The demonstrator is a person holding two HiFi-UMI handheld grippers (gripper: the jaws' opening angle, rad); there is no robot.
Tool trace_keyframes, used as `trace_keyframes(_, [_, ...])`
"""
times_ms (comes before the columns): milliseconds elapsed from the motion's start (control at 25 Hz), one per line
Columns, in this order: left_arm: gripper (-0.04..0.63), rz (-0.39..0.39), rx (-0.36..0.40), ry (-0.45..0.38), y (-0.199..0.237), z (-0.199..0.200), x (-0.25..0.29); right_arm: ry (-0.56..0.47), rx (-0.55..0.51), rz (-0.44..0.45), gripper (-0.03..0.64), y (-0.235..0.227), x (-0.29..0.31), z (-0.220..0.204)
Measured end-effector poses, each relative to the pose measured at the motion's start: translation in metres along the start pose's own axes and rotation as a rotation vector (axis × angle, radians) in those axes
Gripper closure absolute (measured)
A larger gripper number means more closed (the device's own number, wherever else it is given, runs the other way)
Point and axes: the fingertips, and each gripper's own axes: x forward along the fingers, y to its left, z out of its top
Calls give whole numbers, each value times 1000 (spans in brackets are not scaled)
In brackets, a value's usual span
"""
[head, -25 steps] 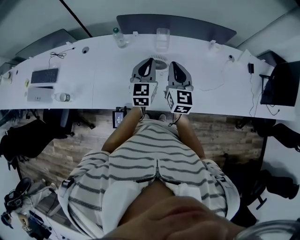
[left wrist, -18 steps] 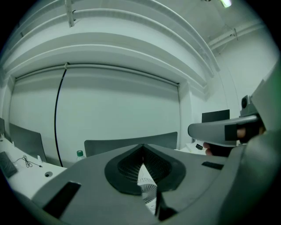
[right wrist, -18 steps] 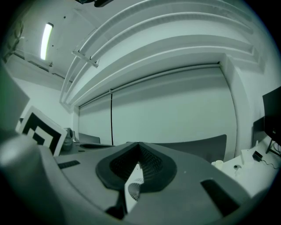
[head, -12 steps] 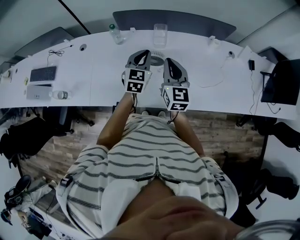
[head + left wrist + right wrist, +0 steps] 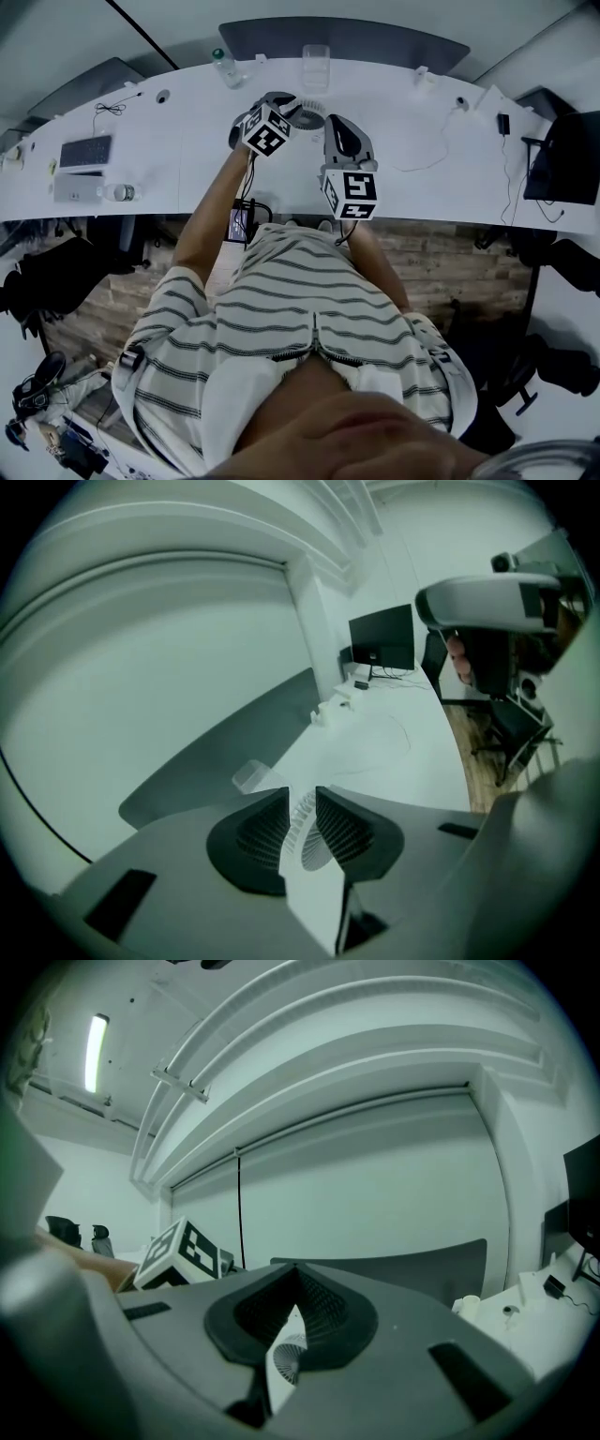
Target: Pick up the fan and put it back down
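The small white fan [image 5: 309, 114] stands on the white desk [image 5: 187, 141], at its far middle. My left gripper [image 5: 284, 101] is tilted down just left of the fan. In the left gripper view its jaws are opening, and the fan's grille [image 5: 309, 841] shows through the narrow gap, beyond the pads. My right gripper [image 5: 339, 124] is held level just right of the fan. Its jaw tips meet with nothing gripped. In the right gripper view a slice of the fan [image 5: 284, 1354] shows below the tips, with the left gripper's marker cube [image 5: 183, 1251] to the left.
A clear container [image 5: 316, 66] and a bottle [image 5: 225, 67] stand behind the fan, against a dark divider panel [image 5: 375, 42]. A keyboard [image 5: 89, 150] and a lying bottle [image 5: 122, 193] are at the left. A cable [image 5: 422, 164] and a monitor [image 5: 562, 164] are at the right.
My left gripper moved away across the desk to the fan's left side and rolled, so its marker cube now sits tilted. The right gripper stayed where it was.
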Motion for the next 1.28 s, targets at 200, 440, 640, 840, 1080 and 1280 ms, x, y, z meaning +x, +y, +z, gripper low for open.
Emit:
trace_keyframes(200, [456,-159,143,101,-7,-15,20,-4,9,10,604,-1,3,1])
trace_keyframes(440, [397,-270,352,184,-2,-26,40,-8,-3,5,604,-7,1,1])
trace_keyframes(640, [376,-370,418,213,-13,-42,55,-14,-18,-1,604,-10,-3,2])
trace_keyframes(840, [353,-411,473,248,-12,-51,68,-16,-17,-13,605,-15,-5,3])
trace_keyframes(1080, [353,-457,493,278,-13,-57,77,-29,-48,-26,606,-17,-12,8])
trace_keyframes(1280, [353,-515,501,303,-18,-65,91,-38,-55,-45,606,-19,-16,11])
